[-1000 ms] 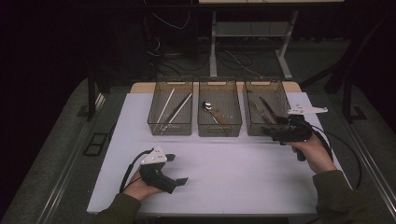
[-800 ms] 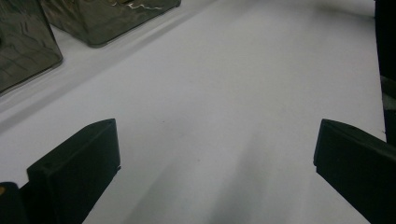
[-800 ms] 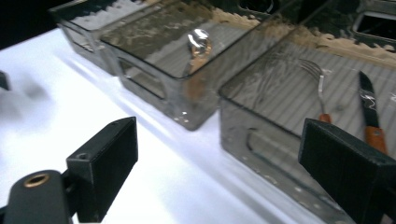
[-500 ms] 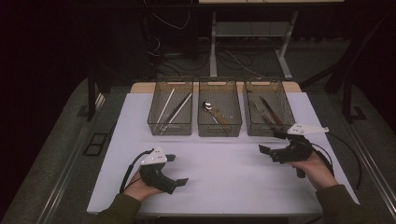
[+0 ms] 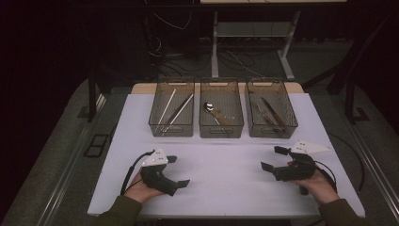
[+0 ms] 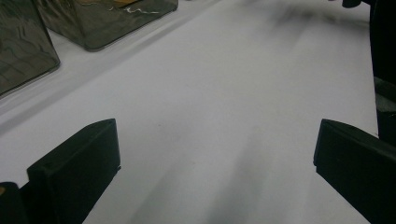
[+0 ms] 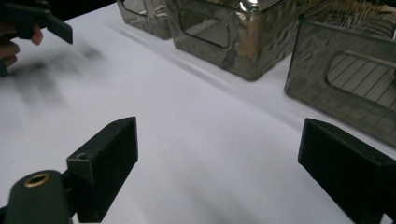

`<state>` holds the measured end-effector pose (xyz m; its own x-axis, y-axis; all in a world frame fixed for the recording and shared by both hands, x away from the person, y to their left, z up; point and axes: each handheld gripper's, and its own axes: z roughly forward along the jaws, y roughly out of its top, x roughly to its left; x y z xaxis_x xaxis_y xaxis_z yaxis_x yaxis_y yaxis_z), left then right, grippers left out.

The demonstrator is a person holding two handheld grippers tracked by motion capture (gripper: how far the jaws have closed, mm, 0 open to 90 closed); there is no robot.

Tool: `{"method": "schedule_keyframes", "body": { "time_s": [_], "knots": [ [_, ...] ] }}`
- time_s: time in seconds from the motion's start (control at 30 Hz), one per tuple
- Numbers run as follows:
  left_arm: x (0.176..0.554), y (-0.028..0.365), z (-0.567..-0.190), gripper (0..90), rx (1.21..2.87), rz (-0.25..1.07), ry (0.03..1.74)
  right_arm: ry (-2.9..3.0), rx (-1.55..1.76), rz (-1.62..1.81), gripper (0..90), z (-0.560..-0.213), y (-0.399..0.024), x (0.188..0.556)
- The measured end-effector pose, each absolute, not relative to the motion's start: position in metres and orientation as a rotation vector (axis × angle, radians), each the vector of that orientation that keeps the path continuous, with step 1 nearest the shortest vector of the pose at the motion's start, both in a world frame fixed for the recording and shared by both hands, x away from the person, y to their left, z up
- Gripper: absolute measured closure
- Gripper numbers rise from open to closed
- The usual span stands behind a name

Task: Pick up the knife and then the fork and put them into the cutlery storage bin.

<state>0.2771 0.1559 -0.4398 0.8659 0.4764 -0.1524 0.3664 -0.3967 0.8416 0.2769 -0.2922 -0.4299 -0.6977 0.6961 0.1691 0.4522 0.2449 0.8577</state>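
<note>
**Both grippers spread over bare table**

The left gripper (image 5: 178,171) sits near the table's (image 5: 226,165) front-left corner, jaws wide apart, holding nothing. The right gripper (image 5: 274,158) hangs near the front-right corner, likewise spread and empty. Three clear bins (image 5: 221,129) line the far edge, holding utensils, well apart from both.

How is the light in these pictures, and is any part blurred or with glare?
High view: dim, the room around the white table nearly black. Left gripper view: soft grey shadows streak the table, and the far edge is blurred. Right gripper view: glare on the rippled wall of the middle bin; the left gripper looks soft and casts a smeared shadow.
</note>
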Motion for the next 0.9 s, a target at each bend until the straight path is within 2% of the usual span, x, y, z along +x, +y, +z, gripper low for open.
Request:
{"method": "schedule_keyframes", "body": {
  "time_s": [0.47, 0.9],
  "knots": [
    [0.277, 0.156, -0.439, 0.0, 2.032, 0.134, 0.611, 2.337, 1.007, 1.397, 12.2, -0.445, -0.289, 0.258],
    [0.277, 0.156, -0.439, 0.0, 2.036, 0.133, 0.605, 2.368, 0.991, 1.338, 12.2, -0.450, -0.290, 0.257]
  ]
}}
